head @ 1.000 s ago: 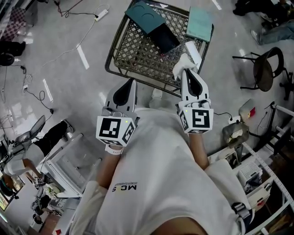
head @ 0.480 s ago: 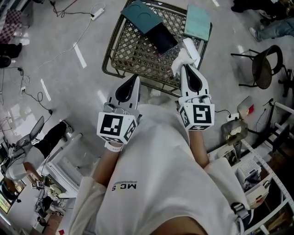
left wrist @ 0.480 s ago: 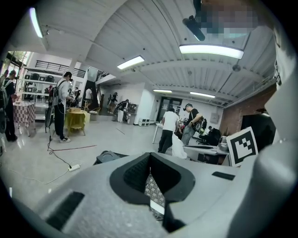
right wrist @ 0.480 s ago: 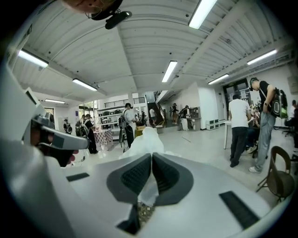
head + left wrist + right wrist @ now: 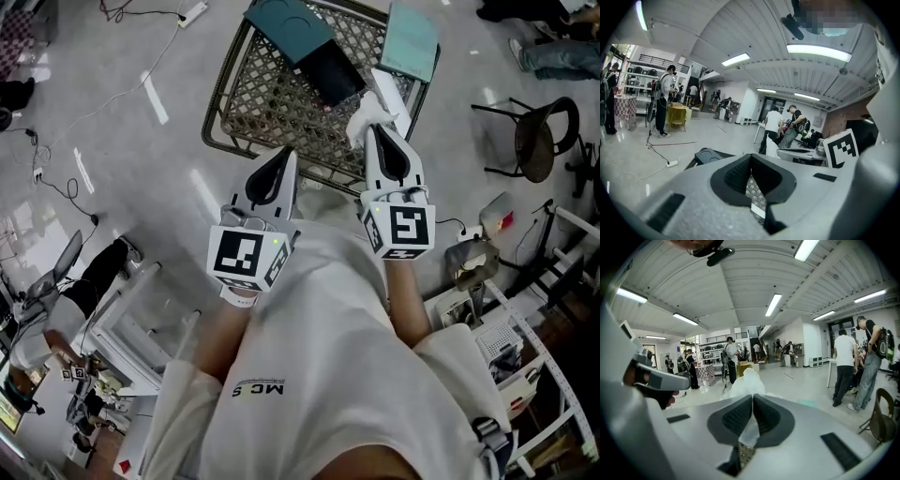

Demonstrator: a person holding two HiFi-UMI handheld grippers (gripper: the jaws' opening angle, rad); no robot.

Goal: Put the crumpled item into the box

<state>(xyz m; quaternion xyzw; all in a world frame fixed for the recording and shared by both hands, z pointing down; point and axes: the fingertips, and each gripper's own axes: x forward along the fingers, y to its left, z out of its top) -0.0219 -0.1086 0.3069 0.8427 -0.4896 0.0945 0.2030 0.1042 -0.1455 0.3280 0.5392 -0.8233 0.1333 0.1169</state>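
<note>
Right gripper (image 5: 375, 131): In the right gripper view I read the jaws pressed nearly together, clamping a crumpled white item (image 5: 746, 380). The material is pinched between the ribbed pads (image 5: 736, 418) and bulges out beyond the tips. In the head view the item (image 5: 362, 116) sits at the gripper's far end, above the near right corner of a wire-mesh rack (image 5: 267, 108). It is not in the box.

Left gripper (image 5: 284, 155): In the left gripper view the jaw tips meet, and I see nothing held between them. Only the rack's mesh shows through the gap behind the tips. In the head view this gripper points at the near edge of the rack, left of the right gripper and well apart from it.

Box: A dark teal box (image 5: 289, 21) with a round embossed mark lies at the far side of the rack. A darker navy tray (image 5: 328, 75) touches its near right side. I cannot tell whether the two are parts of one box. A light teal panel (image 5: 412, 42) lies on the far right corner of the rack, beyond the crumpled item.

Surroundings: The rack stands on a grey floor (image 5: 141, 169). A chair (image 5: 539, 141) stands to the right, well apart from the rack. In the left gripper view, a power strip (image 5: 671, 163) lies on the floor to the left. A person in a white shirt (image 5: 773, 126) stands in the far part of the room.
</note>
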